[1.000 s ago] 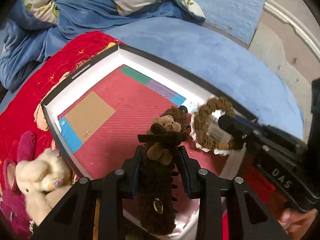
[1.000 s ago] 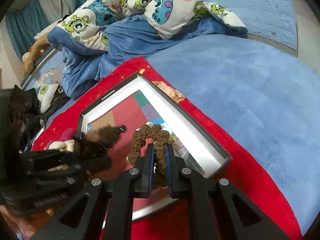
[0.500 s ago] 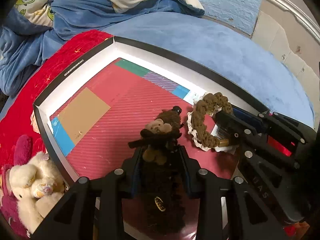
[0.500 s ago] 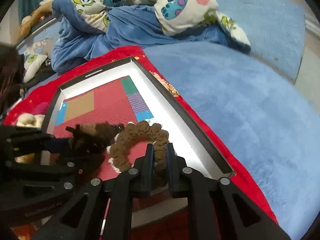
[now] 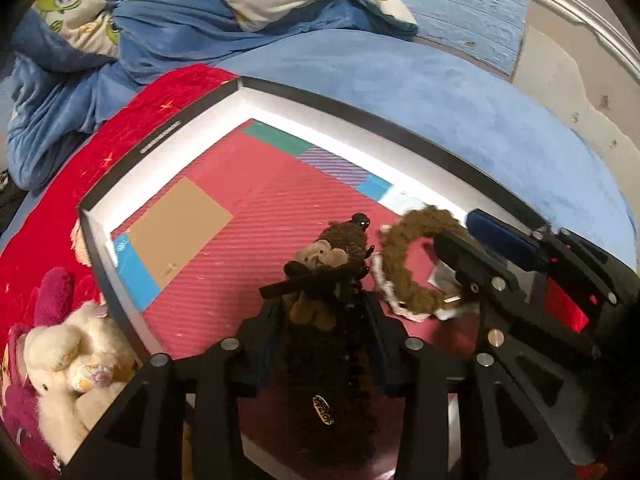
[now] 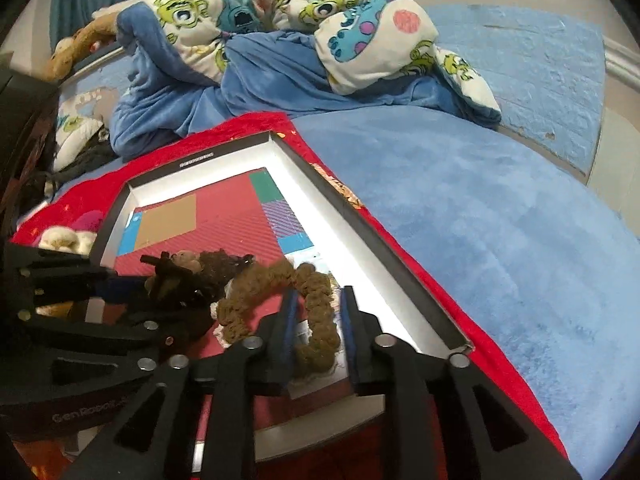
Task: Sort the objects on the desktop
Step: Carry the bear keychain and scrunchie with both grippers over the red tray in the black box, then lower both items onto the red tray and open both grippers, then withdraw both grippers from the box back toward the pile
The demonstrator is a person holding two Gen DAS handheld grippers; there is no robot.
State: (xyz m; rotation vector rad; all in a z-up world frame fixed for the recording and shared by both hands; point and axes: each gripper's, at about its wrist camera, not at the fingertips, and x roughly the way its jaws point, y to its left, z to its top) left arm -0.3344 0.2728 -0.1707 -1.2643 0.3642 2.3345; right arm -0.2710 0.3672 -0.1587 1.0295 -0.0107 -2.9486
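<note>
A shallow box [image 5: 360, 108] with a black rim, white walls and a red floor lies on a red blanket. My left gripper [image 5: 324, 312] reaches into it. Its jaws are opening around a fuzzy brown hair clip with a small bear [image 5: 320, 256], which rests on the box floor. Right of it lies a brown scrunchie with white lace trim [image 5: 400, 264]. My right gripper [image 6: 318, 312] straddles one side of that scrunchie [image 6: 256, 292]. Its jaws are opening and a gap shows beside each pad. The bear clip [image 6: 188, 268] appears at the left of the right wrist view.
A white plush toy [image 5: 64, 356] and a pink one [image 5: 52, 292] lie left of the box on the red blanket [image 5: 120, 128]. Blue bed cover [image 5: 440, 88] spreads to the right. A rumpled cartoon quilt [image 6: 280, 20] is piled behind.
The right jaws, shut on the scrunchie a second ago, have parted and the scrunchie lies in the box. The left jaws have widened slightly around the bear clip. The right gripper rolled and sank a little.
</note>
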